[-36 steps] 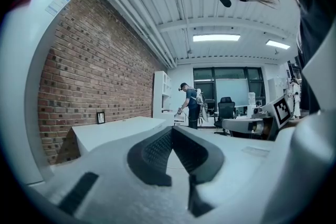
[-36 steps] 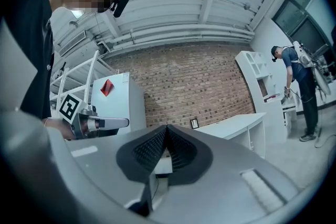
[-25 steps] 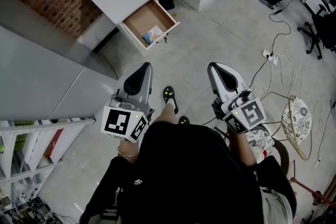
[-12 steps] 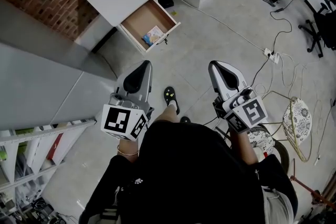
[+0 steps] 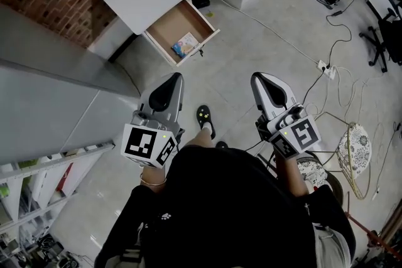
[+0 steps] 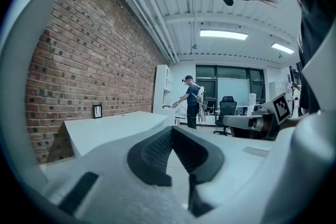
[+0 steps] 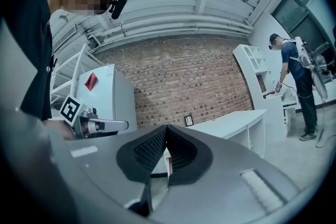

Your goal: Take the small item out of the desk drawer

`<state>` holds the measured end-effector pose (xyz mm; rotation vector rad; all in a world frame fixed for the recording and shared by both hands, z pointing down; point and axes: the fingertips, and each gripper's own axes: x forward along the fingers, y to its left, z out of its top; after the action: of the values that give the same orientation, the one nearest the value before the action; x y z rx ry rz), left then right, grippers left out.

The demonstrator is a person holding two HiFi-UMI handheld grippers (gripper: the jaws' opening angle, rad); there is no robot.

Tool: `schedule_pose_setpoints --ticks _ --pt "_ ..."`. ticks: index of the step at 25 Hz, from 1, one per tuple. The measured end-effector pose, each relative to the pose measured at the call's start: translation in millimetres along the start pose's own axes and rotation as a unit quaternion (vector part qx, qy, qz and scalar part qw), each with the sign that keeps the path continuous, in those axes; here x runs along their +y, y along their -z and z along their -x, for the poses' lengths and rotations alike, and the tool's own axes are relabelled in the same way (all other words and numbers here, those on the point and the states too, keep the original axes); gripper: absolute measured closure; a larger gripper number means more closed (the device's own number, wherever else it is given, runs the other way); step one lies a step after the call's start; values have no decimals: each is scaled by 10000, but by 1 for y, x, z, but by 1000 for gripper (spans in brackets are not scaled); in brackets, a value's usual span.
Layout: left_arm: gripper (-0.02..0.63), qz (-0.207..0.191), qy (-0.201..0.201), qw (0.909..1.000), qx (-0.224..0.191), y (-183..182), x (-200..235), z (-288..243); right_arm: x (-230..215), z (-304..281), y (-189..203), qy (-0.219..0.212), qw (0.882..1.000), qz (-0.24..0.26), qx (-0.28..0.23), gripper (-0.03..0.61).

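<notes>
One packet (image 5: 185, 44) in open drawer (image 5: 164, 25)

left gripper (image 5: 173, 78): jaws together, nothing between them, pointing forward about level | right gripper (image 5: 260, 77): jaws together, nothing between them, level, alongside the left, well apart | foot (image 5: 202, 115): forward, between both grippers

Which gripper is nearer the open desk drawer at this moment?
Left. In the head view the left gripper is almost straight below the drawer, with bare floor between them. The right gripper is farther off, below and to its right.
</notes>
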<state>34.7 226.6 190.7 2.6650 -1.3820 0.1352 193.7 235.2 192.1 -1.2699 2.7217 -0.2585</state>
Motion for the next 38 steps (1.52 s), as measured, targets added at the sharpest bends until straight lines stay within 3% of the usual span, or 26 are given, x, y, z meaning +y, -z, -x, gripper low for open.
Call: schedule_pose_setpoints --ticks 19,38 --pt "615 189 -149 9997 85 2 88 -50 -35 -87 2 48 9997 66 216 568" --pt "615 234 -30 9997 10 -10 157 -83 -43 -163 -6 97 9994 201 275 568"
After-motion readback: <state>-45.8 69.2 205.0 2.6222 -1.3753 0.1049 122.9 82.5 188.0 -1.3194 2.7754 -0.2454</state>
